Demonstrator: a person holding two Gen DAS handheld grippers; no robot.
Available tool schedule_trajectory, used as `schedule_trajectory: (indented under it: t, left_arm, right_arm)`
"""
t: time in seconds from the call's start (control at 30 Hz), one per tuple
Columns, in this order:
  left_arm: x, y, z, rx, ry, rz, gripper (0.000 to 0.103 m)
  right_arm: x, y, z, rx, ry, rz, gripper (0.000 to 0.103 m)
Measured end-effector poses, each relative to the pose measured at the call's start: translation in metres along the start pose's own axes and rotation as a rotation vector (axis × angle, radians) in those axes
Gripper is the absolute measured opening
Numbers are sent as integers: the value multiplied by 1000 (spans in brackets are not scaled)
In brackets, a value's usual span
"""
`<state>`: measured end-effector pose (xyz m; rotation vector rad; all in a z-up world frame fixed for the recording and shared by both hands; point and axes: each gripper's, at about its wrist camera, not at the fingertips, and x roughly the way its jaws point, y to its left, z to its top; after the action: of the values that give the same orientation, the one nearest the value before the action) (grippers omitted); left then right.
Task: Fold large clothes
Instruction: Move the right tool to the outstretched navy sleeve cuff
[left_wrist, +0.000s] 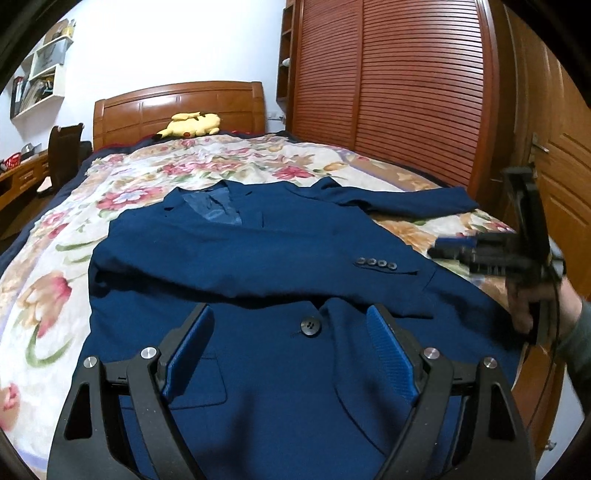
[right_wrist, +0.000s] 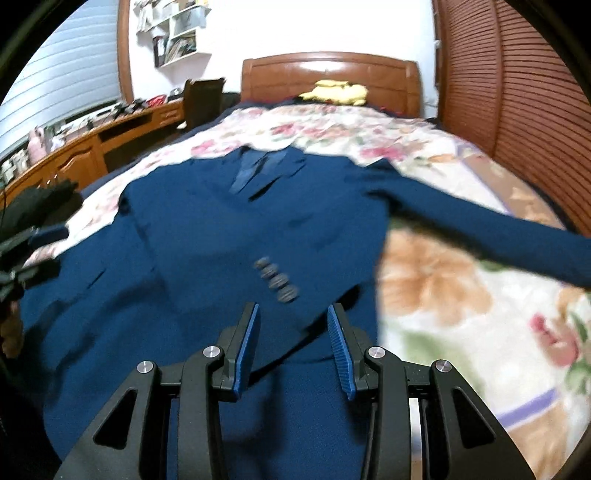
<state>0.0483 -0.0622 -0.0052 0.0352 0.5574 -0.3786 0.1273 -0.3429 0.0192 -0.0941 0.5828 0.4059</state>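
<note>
Since one sleeve (left_wrist: 258, 269) already lies folded across the chest of the blue jacket (left_wrist: 280, 236) with its cuff buttons (left_wrist: 376, 263) facing up, the step in hand looks to be bringing in the other sleeve (right_wrist: 491, 225), which stretches out flat toward the wardrobe side of the bed (left_wrist: 59, 295). To do it well, the right gripper (right_wrist: 293, 347) probably needs to travel out to that cuff, pinch one clean layer of cloth near the end, lift it just clear of the flowered bedspread (right_wrist: 461, 295), and lay it across the chest so that it mirrors the first sleeve without dragging the shoulder out of line. The left gripper (left_wrist: 290, 345) could steady the front of the jacket near the centre button (left_wrist: 310, 325) so that the body does not slide. Right now the left gripper hovers over the lower front with its fingers spread wide and nothing between them; the right gripper hangs over the hem with its fingers at a narrower gap, and no cloth is pinched there either. The jacket lies face up in the middle of the bed, collar toward the wooden headboard (left_wrist: 177, 107), lapels open on a lighter blue lining. The cloth looks smooth and fairly stiff, with a flap pocket near the hem, so it should hold a crease but may spring back if released carelessly.
</note>
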Motion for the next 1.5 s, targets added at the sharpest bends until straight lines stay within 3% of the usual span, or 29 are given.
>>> schedule_trajectory:
  t: [0.4,0.53,0.8,0.93,1.13,1.3,1.5]
  left_arm:
    - [8,14,6,-14,-9,14,85]
    - [15,17,6,-18,0,16,85]
    - [30,17,5,-30,31,2,85]
    - [35,12,2,-21,42,17,85]
    - [37,7,-1,7,51,35,85]
    - [40,8,-2,2,66,29,85]
    - [42,7,-3,6,71,30,85]
  right_arm:
    - [42,-120,38,68,44,-260,40]
    - [54,-155,45,139,51,-327,58]
    - [61,-219,50,279,72,-481,61]
    - [66,-242,63,247,104,-612,64]
    - [65,-274,69,291,141,-687,74]
    - [75,-290,67,343,233,-719,74]
    - [72,-308,65,427,261,-743,74]
